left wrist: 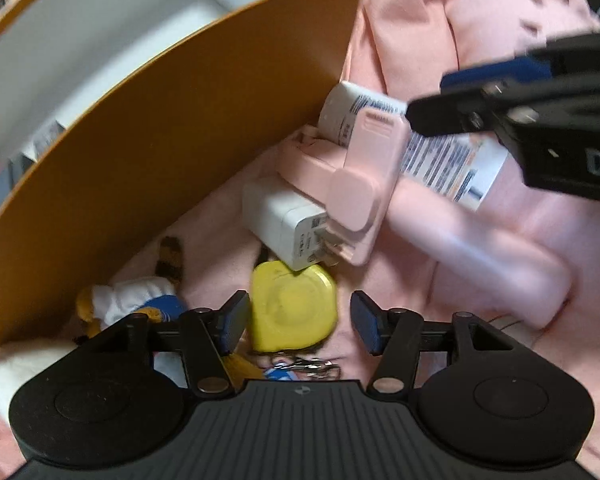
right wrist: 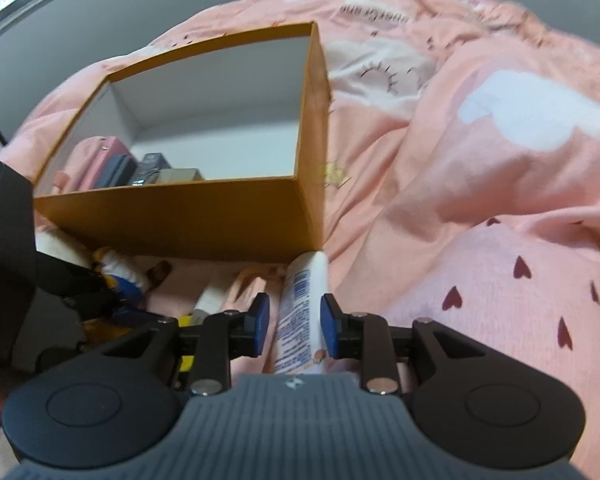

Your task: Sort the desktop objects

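White tube (right wrist: pixel 300 312) is straddled by the right gripper (right wrist: pixel 294 326) — jaws apart, best closed squarely mid-body; left gripper (left wrist: pixel 296 322) open around a yellow disc (left wrist: pixel 292 304).

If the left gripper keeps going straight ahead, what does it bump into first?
Most likely the yellow tape measure, which lies right between and just ahead of the left gripper and its open fingers. The white charger lies beyond it. Depth is hard to judge here.

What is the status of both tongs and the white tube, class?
Left tongs open around yellow tape measure. Right tongs straddle white tube, not visibly clamped. Orange box wall just ahead; charger and pink case crowd the tube.
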{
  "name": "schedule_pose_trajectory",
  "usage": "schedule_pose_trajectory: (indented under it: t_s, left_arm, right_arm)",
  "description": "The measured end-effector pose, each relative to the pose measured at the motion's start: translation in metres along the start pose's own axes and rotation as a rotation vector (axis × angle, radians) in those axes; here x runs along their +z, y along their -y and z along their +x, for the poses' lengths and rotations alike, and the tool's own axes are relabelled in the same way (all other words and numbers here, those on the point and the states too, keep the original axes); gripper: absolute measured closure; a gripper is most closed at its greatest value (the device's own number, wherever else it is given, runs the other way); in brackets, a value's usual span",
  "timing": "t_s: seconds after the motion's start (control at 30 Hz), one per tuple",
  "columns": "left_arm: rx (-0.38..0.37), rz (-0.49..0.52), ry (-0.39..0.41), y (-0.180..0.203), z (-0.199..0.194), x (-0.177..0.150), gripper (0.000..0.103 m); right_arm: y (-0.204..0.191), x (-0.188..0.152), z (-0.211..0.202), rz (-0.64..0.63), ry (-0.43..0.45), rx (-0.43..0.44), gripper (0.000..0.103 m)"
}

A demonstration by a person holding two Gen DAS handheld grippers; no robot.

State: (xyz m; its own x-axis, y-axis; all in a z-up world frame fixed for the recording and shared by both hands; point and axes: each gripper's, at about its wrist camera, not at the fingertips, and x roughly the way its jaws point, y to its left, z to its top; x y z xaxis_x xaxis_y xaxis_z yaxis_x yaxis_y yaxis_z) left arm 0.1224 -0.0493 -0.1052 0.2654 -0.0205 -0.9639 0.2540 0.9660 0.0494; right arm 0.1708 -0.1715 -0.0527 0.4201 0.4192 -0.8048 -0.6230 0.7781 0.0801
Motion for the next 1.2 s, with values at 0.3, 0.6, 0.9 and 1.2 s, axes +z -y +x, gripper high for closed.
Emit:
schedule_pose_trajectory:
  t_s: [0.3, 0.6, 0.9, 1.2]
  left_arm:
    - [0.152, 0.131, -0.012, 0.028, 0.014, -0.010, 0.043]
    - [0.209, 0.132, 0.031, 0.011, -0.005, -0.021, 0.044]
    - [0.238, 0.071, 0.064, -0.029, -0.026, -0.036, 0.044]
    - [0.231, 0.164, 0.141, -0.039, -0.040, -0.053, 0.043]
  right_arm:
    - [0.003, -0.010, 0.000, 0.045, 0.039, -0.025, 0.071]
    - [0.006, -0.013, -0.003, 0.051, 0.053, 0.004, 0.070]
    - [-0.005, -0.008, -0.001, -0.011, 0.059, 0.023, 0.071]
    - [-0.023, 0.002, -0.010, -0.188, 0.099, -0.029, 0.065]
